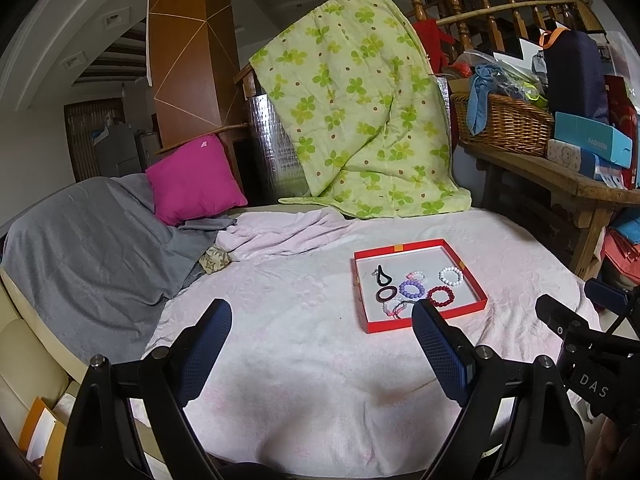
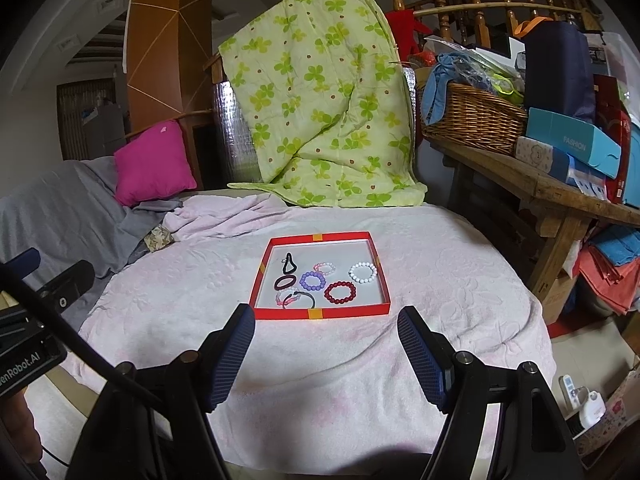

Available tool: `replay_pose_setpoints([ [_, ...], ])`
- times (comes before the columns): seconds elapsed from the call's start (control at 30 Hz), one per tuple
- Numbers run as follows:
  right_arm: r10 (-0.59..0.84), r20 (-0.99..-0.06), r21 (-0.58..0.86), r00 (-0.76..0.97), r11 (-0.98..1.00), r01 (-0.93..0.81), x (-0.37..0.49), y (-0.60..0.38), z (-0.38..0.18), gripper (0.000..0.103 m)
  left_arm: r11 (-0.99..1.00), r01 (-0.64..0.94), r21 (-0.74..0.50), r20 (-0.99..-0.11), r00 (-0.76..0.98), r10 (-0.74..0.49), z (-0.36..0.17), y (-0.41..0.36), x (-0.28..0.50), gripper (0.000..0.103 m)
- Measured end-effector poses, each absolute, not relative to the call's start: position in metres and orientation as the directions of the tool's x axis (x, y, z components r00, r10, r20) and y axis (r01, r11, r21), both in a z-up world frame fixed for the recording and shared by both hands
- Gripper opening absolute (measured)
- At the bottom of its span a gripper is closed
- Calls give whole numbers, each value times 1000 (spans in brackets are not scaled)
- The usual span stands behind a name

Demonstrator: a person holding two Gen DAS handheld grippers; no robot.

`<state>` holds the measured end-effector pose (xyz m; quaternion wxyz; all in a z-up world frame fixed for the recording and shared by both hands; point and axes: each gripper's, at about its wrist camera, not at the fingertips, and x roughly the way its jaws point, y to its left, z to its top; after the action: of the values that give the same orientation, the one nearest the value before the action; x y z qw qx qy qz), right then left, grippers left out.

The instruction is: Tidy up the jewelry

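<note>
Pale pink bedspread (image 2: 400, 360) carries a red tray (image 2: 320, 314) near its far edge, with bead bracelets (image 2: 340, 292) and hair ties (image 2: 285, 281) lying inside. Both the left gripper (image 1: 320, 352) and right gripper (image 2: 326, 354) hover spread wide, holding nothing.

The shallow tray (image 2: 320, 314) sits on the blanket-covered bed (image 2: 440, 280), bracelets inside it: the beaded bracelet (image 2: 363, 272) at the far right, another (image 2: 340, 292) just nearer, the hair tie (image 2: 285, 281) at the left. Behind lies the quilt (image 2: 320, 100); the pillow (image 2: 154, 164) is far left, the wicker basket (image 2: 476, 124) on the bench at right.
</note>
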<state>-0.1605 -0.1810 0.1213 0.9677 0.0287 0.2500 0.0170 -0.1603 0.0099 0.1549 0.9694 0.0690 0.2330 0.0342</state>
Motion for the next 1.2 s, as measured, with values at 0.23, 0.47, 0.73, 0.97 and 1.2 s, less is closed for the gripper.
replay_pose_setpoints([
  [0.23, 43, -483, 58, 875, 998, -17, -151, -182, 121, 77, 988, -36, 147, -449, 888, 99, 153, 13, -154, 92],
  [0.47, 35, -489, 52, 872, 999, -11, -130, -179, 121, 77, 989, -38, 142, -455, 885, 99, 151, 16, -134, 92],
  [0.73, 35, -499, 52, 866, 999, -11, -108, -174, 116, 78, 989, -45, 142, -469, 877, 107, 146, 15, -111, 92],
  [0.97, 38, -515, 55, 856, 998, -11, -89, -176, 110, 78, 989, -51, 142, -489, 865, 115, 140, 13, -92, 92],
  [1.2, 44, -535, 59, 844, 998, -14, -65, -177, 102, 78, 989, -62, 137, -504, 855, 123, 131, 14, -69, 92],
])
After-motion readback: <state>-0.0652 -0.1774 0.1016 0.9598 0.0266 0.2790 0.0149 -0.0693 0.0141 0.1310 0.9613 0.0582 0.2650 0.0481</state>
